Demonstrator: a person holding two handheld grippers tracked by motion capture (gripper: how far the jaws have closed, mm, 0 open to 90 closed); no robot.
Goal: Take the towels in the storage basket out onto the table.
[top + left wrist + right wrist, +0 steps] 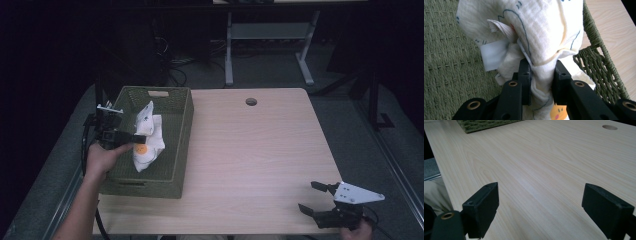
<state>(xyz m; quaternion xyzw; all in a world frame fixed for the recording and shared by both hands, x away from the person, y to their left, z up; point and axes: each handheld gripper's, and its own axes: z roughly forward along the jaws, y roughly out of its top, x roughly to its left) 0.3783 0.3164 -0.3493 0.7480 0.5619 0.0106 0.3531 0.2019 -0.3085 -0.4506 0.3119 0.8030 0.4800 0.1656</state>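
Observation:
A white cloth (pixel 146 140) with blue line drawings and an orange patch hangs over the inside of a green woven basket (pixel 181 120) at the table's left. My left gripper (pixel 141 138) is shut on the cloth. In the left gripper view both black jaws pinch a bunched fold of the cloth (pixel 541 37), with a white label beside it and the basket's woven floor (pixel 449 67) below. My right gripper (pixel 312 196) rests open near the table's front right corner. In the right gripper view its fingers (pixel 482 208) stand wide apart over bare wood.
The light wooden table (pixel 255 150) has a round cable hole (pixel 251 102) at the back. A corner of the basket (pixel 484 125) lies far across the table in the right gripper view. Beyond the table stand a metal desk frame and cables on a dark floor.

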